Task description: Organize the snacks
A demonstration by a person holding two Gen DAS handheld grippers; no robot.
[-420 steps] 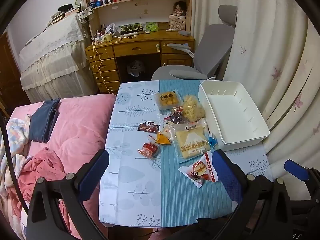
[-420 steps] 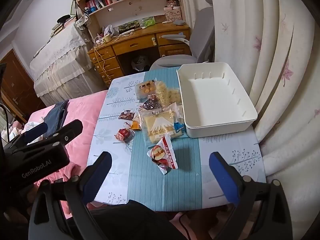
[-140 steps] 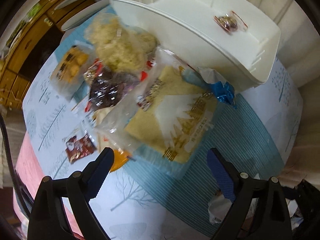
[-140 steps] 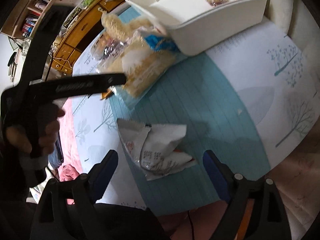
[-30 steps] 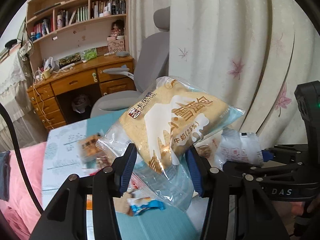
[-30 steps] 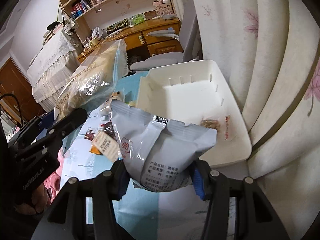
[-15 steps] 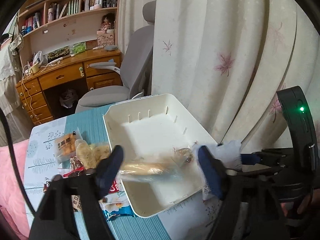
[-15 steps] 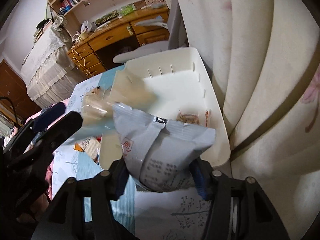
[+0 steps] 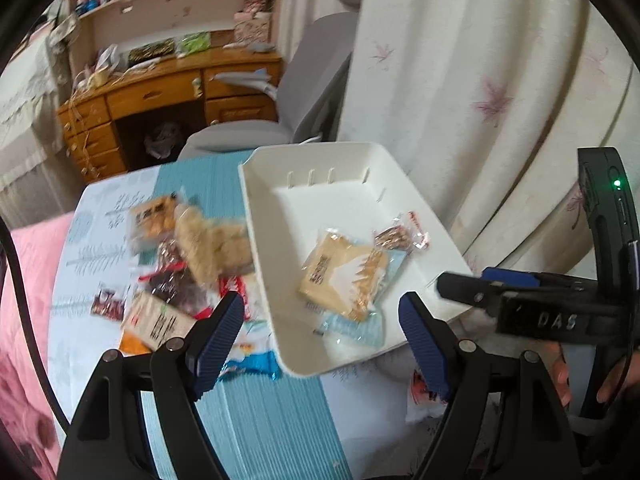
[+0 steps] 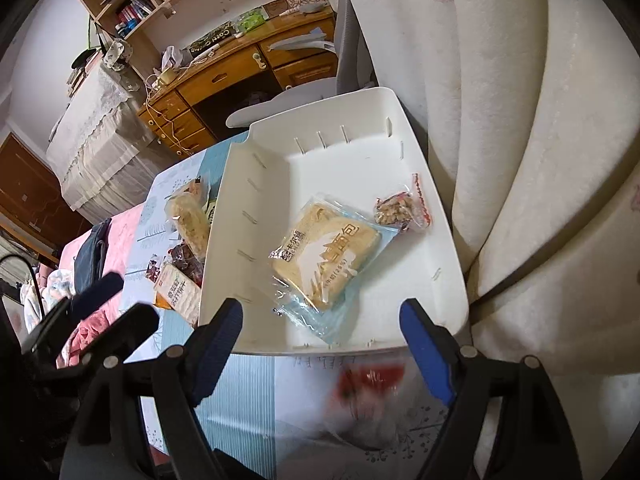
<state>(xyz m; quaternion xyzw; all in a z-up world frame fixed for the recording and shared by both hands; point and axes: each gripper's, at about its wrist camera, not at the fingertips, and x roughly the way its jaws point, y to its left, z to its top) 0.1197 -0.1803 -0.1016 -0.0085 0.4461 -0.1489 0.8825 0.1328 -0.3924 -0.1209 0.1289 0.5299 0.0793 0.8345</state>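
L gripper (image 9: 320,334) is hovering w/ fingers (image 9: 218,336) apart, nothing btwn them. Bread pack (image 9: 344,276) is lying flat in white bin (image 9: 264,240) beside small nut pack (image 9: 398,236). Other snacks (image 9: 200,248) are sitting left of bin on desk (image 9: 264,420).

right gripper (image 9: 556,322): "DAS" | bread bag (image 10: 326,254): "面包", "(25%)"
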